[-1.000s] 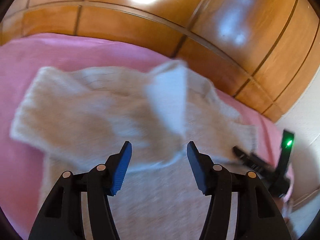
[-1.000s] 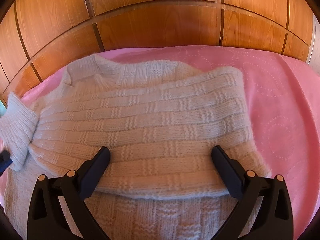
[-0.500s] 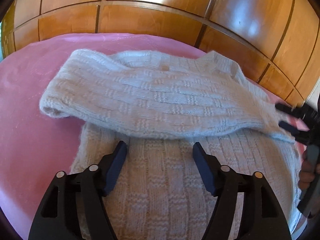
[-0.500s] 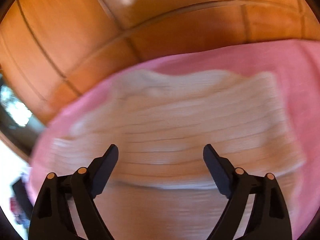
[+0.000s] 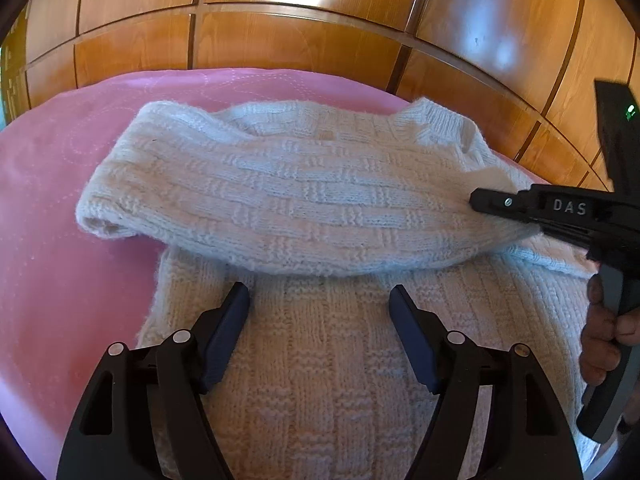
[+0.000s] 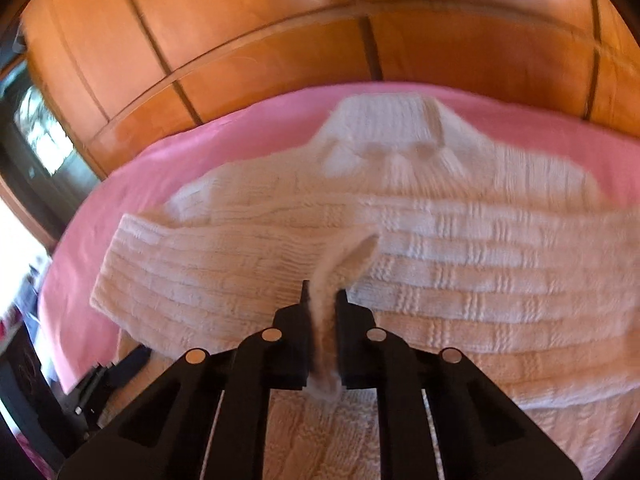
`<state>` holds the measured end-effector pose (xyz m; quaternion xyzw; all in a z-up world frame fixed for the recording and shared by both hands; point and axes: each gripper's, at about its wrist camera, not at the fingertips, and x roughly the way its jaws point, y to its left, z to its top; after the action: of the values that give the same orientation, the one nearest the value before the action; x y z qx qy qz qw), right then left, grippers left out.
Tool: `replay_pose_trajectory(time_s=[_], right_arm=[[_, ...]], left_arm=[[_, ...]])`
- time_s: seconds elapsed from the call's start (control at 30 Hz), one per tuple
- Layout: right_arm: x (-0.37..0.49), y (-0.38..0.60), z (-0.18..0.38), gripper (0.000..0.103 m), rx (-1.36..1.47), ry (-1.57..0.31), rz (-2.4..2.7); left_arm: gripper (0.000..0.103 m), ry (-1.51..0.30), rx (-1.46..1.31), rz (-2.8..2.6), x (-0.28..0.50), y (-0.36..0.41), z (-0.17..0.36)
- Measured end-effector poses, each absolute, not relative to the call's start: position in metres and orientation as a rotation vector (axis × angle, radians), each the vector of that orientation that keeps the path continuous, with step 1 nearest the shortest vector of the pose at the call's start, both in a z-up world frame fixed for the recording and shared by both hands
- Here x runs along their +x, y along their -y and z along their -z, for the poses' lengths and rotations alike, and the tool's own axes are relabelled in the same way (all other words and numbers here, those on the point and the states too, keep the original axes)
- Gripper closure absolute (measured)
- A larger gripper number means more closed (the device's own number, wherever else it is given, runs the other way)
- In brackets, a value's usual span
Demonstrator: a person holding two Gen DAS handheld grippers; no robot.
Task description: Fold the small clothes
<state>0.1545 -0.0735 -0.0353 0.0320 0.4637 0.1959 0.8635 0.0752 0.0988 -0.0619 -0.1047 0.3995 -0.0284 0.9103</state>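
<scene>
A cream knitted sweater [image 5: 320, 208] lay on a pink bedspread [image 5: 60, 208] across the frame's centre, one sleeve [image 5: 248, 200] folded over its chest. At lower centre, the left gripper [image 5: 320, 332] hovered with fingers apart, empty. At right, the right gripper [image 6: 322, 312] had its fingers clamped on a pinch of sweater fabric.

One sweater [image 5: 304, 208], one blanket [image 5: 60, 240], two grippers.
</scene>
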Motion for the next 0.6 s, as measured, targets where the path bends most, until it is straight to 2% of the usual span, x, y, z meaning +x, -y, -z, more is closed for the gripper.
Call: replay_pose_trajectory(time_s=[0.33, 0.6], right_arm=[[0.141, 0.072, -0.030, 0.095, 0.050, -0.810, -0.435], [0.147, 0.107, -0.047, 0.095, 0.099, -0.788, -0.369]], left_arm=[[0.032, -0.823, -0.216, 0.055, 0.074, -0.099, 0.062], [0.032, -0.823, -0.212, 0.053, 0.074, -0.098, 0.062]])
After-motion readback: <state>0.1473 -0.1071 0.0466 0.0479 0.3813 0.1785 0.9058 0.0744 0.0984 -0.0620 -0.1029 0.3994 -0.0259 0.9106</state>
